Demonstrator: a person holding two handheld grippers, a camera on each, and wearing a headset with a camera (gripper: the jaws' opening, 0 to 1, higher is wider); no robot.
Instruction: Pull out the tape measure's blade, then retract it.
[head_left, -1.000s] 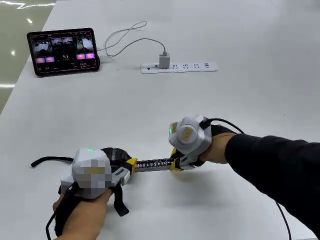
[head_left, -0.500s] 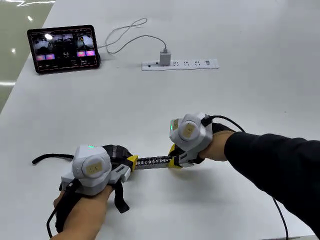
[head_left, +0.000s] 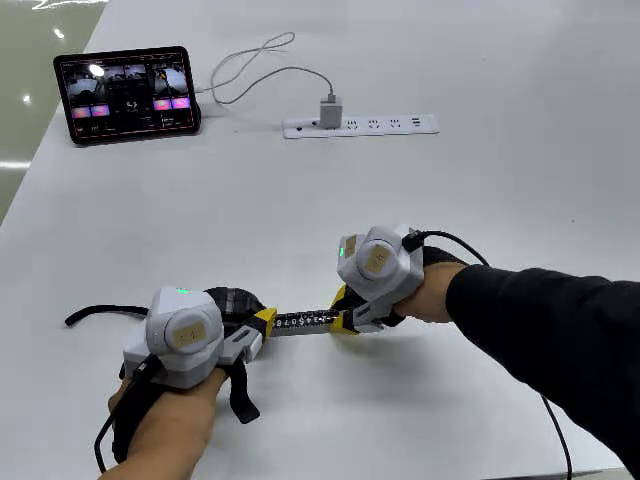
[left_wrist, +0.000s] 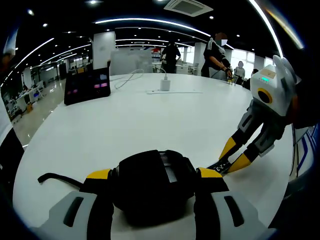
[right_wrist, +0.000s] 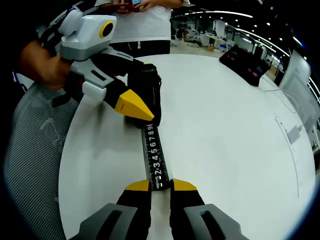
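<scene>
Clamping the black tape measure from both sides, the left gripper has its yellow-tipped jaws pressed against the flanks of the case. The case sits squarely between them, resting on the white table. A black strap trails over the tabletop out past one jaw.

Just ahead of these jaws and off to one side, the right gripper faces back toward the case. Its jaws are drawn to a narrow gap and pinch the end of the blade between their tips. From there the blade runs straight ahead, lying flat on the table with its numbers up. It ends at the mouth of the case, beside the near yellow tip of the left gripper. A short stretch of blade is out, bridging the two pairs of jaws. Each gripper is held in one of the person's hands, and a dark sleeve covers the arm behind the right one.

Well beyond both pairs of jaws, across bare tabletop, a white power strip lies with a white charger plugged into it. A white cable loops from the charger toward a tablet, which is propped up with its screen lit. Farther off in the left gripper view, past the table's far edge, several people stand in a large room under ceiling lights.
</scene>
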